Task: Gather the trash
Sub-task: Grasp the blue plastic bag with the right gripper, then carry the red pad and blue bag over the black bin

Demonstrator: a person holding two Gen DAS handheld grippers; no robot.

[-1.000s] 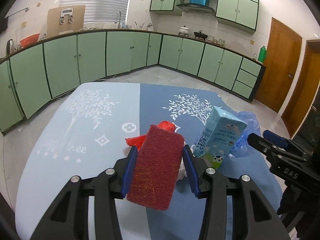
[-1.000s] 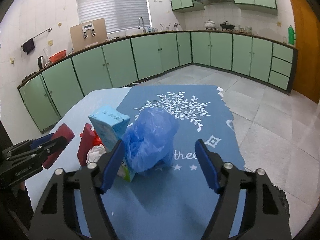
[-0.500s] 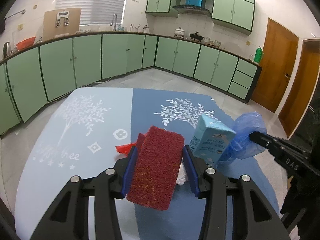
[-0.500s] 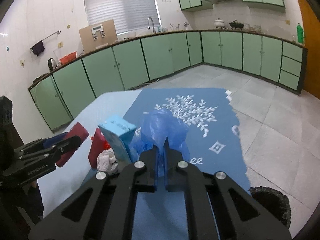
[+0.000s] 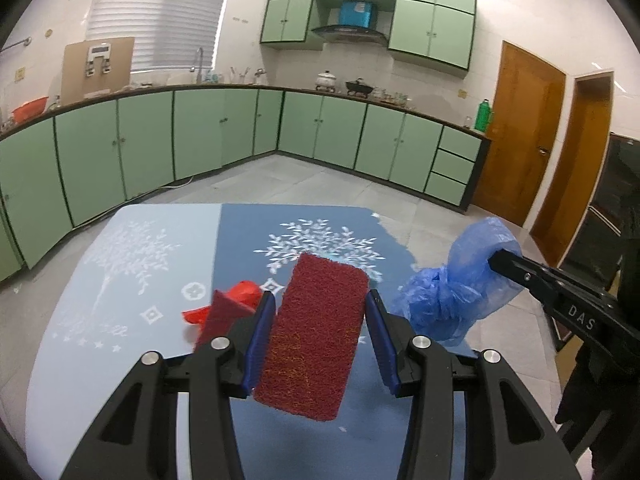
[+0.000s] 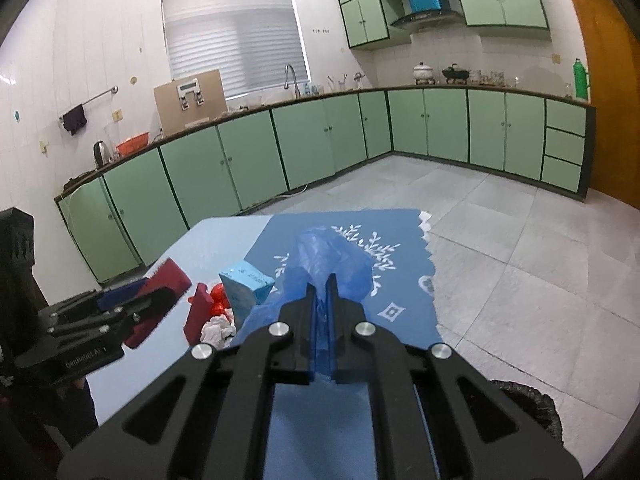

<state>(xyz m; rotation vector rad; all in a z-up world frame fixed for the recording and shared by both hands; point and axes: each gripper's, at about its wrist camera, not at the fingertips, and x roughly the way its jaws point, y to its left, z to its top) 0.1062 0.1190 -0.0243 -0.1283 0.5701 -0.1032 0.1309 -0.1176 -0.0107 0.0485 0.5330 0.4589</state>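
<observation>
My left gripper (image 5: 320,320) is shut on a dark red scouring pad (image 5: 316,332) and holds it above the table. My right gripper (image 6: 321,280) is shut on a crumpled blue plastic bag (image 6: 328,260) and holds it lifted; the bag also shows in the left wrist view (image 5: 456,296). On the table lie a light blue milk carton (image 6: 245,286), a second red pad (image 6: 199,312), a red wrapper (image 6: 219,300) and a white crumpled tissue (image 6: 218,330).
The table carries a blue cloth with white tree prints (image 5: 160,280). A black trash bin (image 6: 528,408) stands on the floor at the table's right. Green cabinets (image 6: 280,152) line the far walls. Brown doors (image 5: 520,140) are at the right.
My right gripper closed on the blue bag and lifted it off the table to the right. My left gripper rose with the red pad.
</observation>
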